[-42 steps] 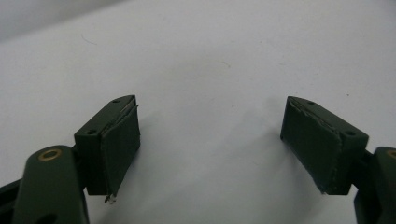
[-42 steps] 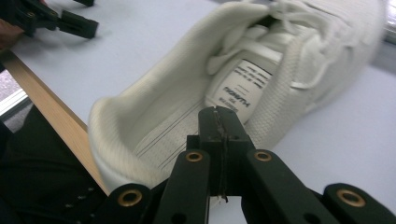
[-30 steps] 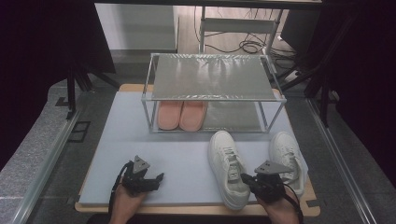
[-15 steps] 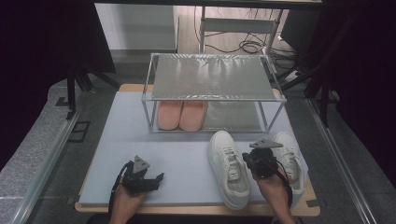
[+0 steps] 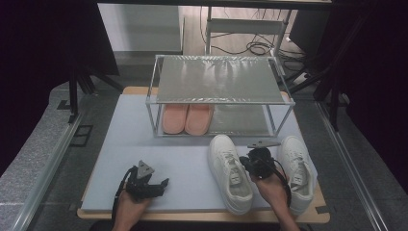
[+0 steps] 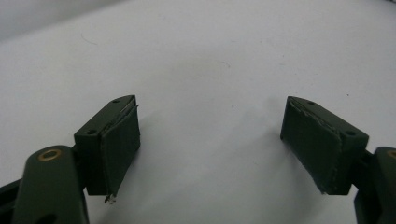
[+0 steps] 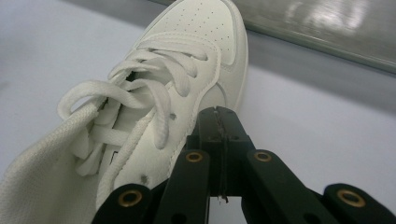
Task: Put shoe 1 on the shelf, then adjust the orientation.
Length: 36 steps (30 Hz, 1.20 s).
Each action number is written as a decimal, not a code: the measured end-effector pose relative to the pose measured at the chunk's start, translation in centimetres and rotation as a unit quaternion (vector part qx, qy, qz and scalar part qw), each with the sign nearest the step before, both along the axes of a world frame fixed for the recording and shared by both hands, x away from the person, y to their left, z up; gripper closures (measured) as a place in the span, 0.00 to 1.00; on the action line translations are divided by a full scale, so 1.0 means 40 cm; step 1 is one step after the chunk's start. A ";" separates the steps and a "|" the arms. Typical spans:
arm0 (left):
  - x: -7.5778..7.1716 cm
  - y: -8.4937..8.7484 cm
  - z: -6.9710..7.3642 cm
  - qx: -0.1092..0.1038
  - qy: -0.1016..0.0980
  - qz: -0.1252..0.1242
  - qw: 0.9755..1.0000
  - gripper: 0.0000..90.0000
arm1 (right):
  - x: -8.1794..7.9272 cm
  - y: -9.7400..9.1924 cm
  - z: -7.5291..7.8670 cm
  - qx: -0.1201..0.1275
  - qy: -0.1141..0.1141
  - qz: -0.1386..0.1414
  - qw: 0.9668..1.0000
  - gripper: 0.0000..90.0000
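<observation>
1. R gripper (image 7: 219,112), jaws pressed together and holding nothing, is sitting beside the left sneaker (image 5: 230,172), lower center of the frame.
2. L gripper (image 5: 144,185), jaws spread, is resting lower left.
3. Risk: closed tips may be nudging the sneaker off line w/o gripping it.

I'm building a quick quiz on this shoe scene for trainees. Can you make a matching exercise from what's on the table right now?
Things:
1. left gripper
2. right gripper
3. pink shoes
4. white sneakers

States:
A. on the rack's lower shelf
B. jaws open over bare mat
C. on the mat in front of the rack
D. jaws shut, beside a laced sneaker

Pairs: 1-B, 2-D, 3-A, 4-C
</observation>
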State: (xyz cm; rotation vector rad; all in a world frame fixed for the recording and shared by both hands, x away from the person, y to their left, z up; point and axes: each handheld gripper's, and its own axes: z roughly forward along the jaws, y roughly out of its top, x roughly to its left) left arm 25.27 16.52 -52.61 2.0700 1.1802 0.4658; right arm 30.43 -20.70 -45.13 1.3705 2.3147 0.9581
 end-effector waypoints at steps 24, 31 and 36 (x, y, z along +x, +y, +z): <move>0.000 -0.001 -0.001 -0.003 -0.001 0.002 1.000 0.22 | 0.056 0.226 -0.003 0.004 0.004 0.136 0.991 1.00; -0.001 -0.001 -0.001 -0.004 0.000 0.003 1.000 0.22 | 0.042 0.183 0.003 0.001 -0.005 0.130 0.991 0.88; 0.000 -0.002 -0.001 -0.003 -0.001 0.003 1.000 0.22 | 0.025 0.147 0.010 -0.005 -0.017 0.119 0.993 0.78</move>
